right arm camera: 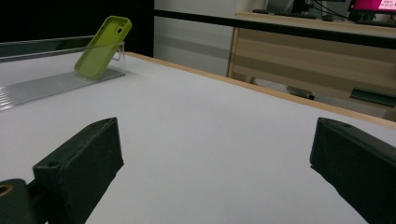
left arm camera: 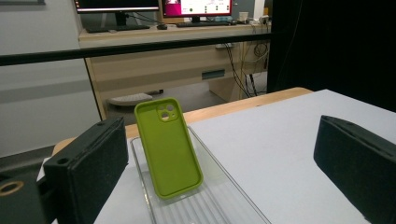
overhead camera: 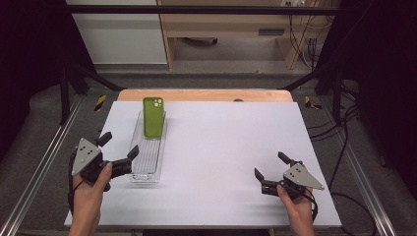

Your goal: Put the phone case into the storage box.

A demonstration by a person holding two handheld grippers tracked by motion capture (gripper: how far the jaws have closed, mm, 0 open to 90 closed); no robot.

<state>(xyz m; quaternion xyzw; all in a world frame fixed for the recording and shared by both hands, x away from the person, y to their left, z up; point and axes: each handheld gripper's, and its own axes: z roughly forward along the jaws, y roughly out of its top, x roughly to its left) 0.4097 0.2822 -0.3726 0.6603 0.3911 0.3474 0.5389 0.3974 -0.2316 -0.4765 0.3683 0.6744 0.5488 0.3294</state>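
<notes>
A green phone case (overhead camera: 153,117) (left arm camera: 168,147) (right arm camera: 101,46) leans tilted against the far end wall of a long clear plastic tray (overhead camera: 146,162) (left arm camera: 233,200) (right arm camera: 42,84) on the white table. My left gripper (overhead camera: 118,148) (left arm camera: 219,172) hovers at the tray's near left end, open and empty, pointing along the tray toward the case. My right gripper (overhead camera: 271,165) (right arm camera: 215,172) is held low over the table at the front right, open with nothing between its jaws.
The white tabletop (overhead camera: 221,147) has a wooden strip (overhead camera: 204,95) along its far edge. Metal frame rails (overhead camera: 39,162) run along both sides. Beyond the table stand a wooden desk (overhead camera: 231,24) and hanging cables (overhead camera: 302,34).
</notes>
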